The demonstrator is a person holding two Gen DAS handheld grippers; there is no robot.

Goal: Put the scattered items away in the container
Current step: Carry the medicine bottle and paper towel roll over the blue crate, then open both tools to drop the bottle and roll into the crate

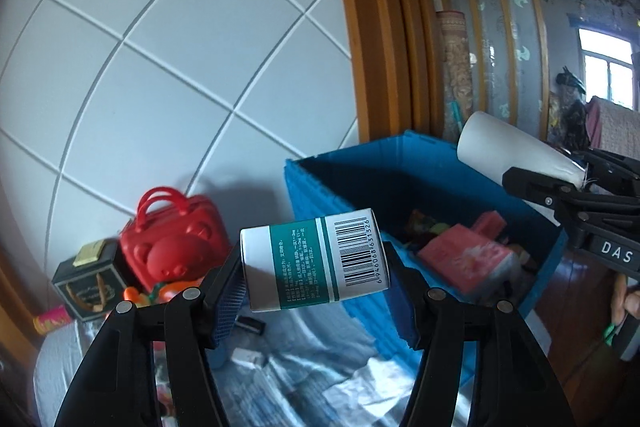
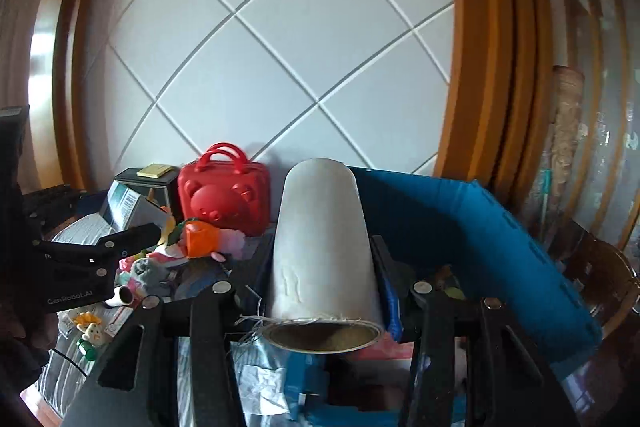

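My left gripper is shut on a white and green medicine box with a barcode, held crosswise in the air just left of the blue crate. My right gripper is shut on a white roll with a cardboard core, its far end pointing over the blue crate. In the left wrist view the white roll and the right gripper hang over the crate's right side. The crate holds a pink box and other small items.
A red bear-faced case and a dark box stand by the white quilted wall. Scattered toys, among them an orange piece and a small white tube, lie on the grey cloth. A wooden frame rises behind the crate.
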